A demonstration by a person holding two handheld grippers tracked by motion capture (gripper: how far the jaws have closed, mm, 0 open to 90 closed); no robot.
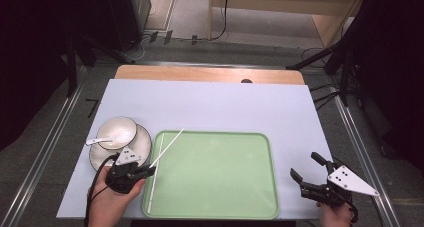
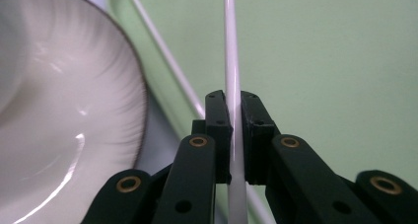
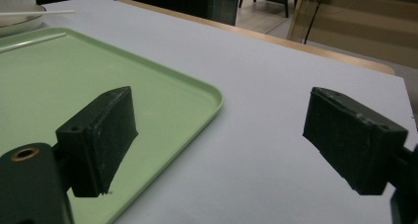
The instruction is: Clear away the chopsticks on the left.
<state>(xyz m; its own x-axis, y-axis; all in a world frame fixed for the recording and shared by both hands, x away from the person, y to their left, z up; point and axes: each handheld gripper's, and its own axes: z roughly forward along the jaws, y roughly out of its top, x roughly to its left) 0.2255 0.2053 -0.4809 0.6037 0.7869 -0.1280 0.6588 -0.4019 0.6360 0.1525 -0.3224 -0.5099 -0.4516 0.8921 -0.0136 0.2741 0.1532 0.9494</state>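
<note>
My left gripper (image 1: pixel 150 171) (image 2: pixel 234 98) is shut on a thin white chopstick (image 1: pixel 170 144) (image 2: pixel 229 36), which slants up and to the right over the left part of the green tray (image 1: pixel 215 182) (image 2: pixel 320 61). A second white chopstick (image 1: pixel 156 172) (image 2: pixel 167 61) lies in the tray along its left rim. My right gripper (image 1: pixel 304 164) (image 3: pixel 222 130) stands open over the pale table, just off the tray's right edge (image 3: pixel 197 93), with nothing between its jaws.
A white plate (image 1: pixel 142 144) (image 2: pixel 74 110) sits left of the tray, with a white bowl (image 1: pixel 117 131) and a white spoon (image 1: pixel 97 141) on it. The pale table (image 1: pixel 225 102) runs back to a wooden strip (image 1: pixel 210 74). Dark stands flank both sides.
</note>
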